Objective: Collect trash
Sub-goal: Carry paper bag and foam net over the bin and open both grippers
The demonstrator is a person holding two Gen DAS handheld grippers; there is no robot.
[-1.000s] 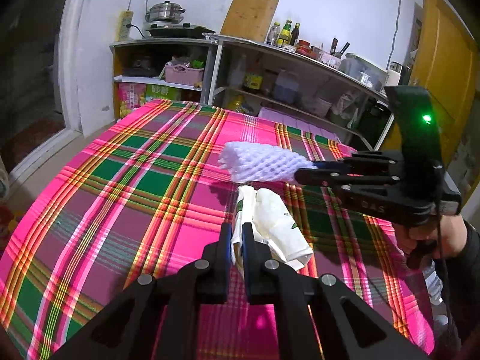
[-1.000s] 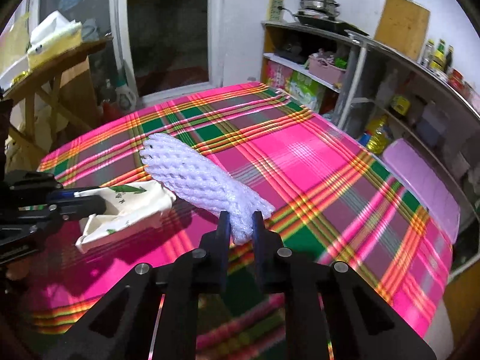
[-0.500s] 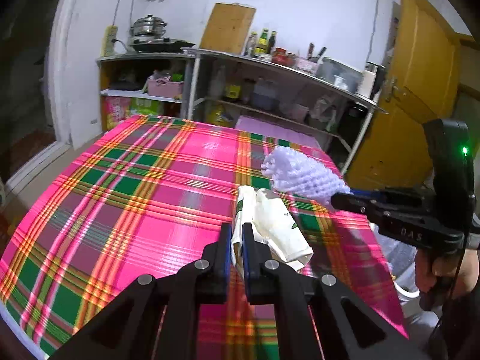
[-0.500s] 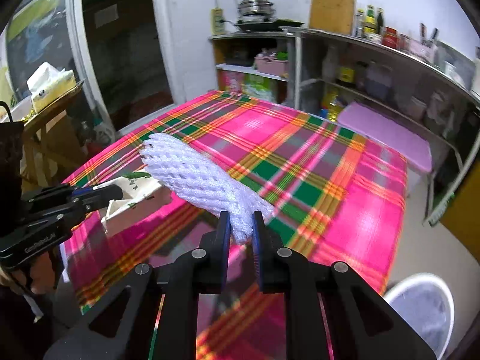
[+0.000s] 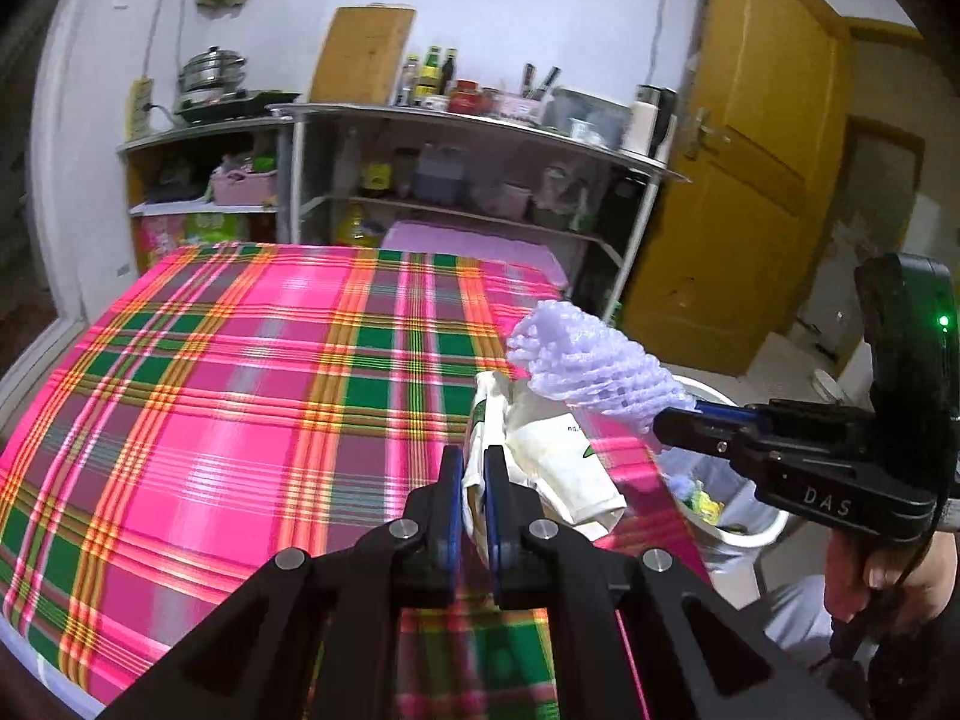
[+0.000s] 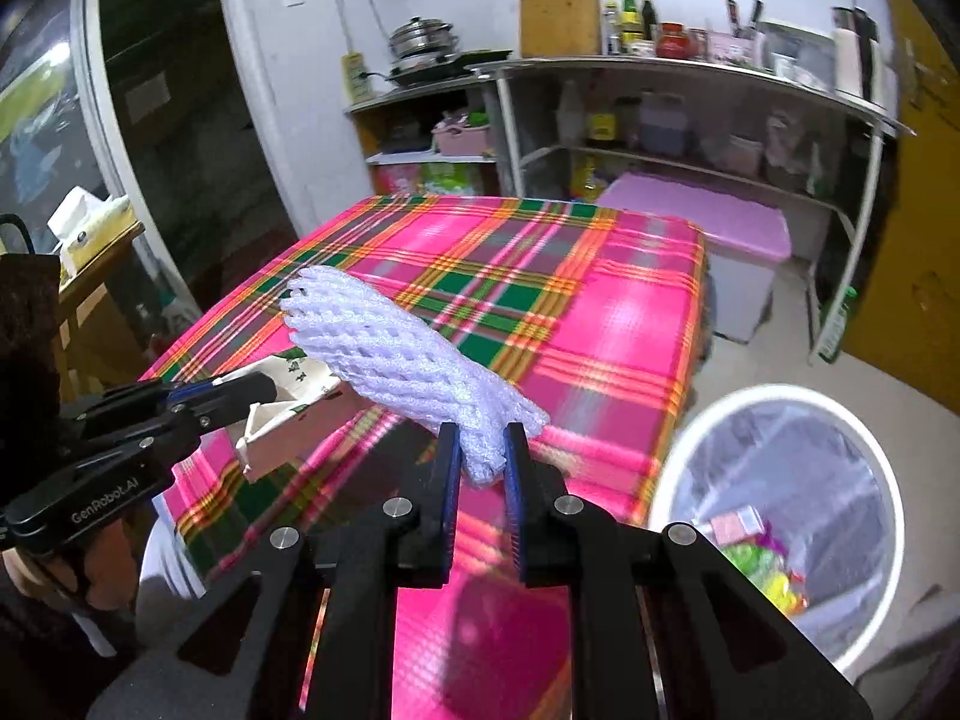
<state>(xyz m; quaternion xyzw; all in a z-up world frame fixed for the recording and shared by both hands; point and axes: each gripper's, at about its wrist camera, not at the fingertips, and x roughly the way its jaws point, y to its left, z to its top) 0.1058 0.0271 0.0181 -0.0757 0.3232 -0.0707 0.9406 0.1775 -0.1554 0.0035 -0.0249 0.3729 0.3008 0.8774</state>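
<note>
My left gripper (image 5: pixel 474 480) is shut on a crumpled white paper wrapper with green print (image 5: pixel 558 456) and holds it above the table's right edge. It also shows in the right wrist view (image 6: pixel 288 384). My right gripper (image 6: pixel 483 450) is shut on a white foam fruit net (image 6: pixel 384 354), held above the table near its corner. The net also shows in the left wrist view (image 5: pixel 588 366). A white round trash bin (image 6: pixel 774 516) lined with a clear bag stands on the floor beside the table, with colourful scraps inside. Its rim shows in the left wrist view (image 5: pixel 750 534).
The table carries a pink plaid cloth (image 5: pixel 240 390). Metal shelves with bottles and containers (image 5: pixel 456 168) stand behind it. A purple-lidded box (image 6: pixel 714 234) sits at the far end. A yellow door (image 5: pixel 738 180) is on the right. A wooden side table (image 6: pixel 90 258) stands at left.
Both grippers have moved with their loads toward the table's right edge. The trash bin has come fully into view below the right gripper.
</note>
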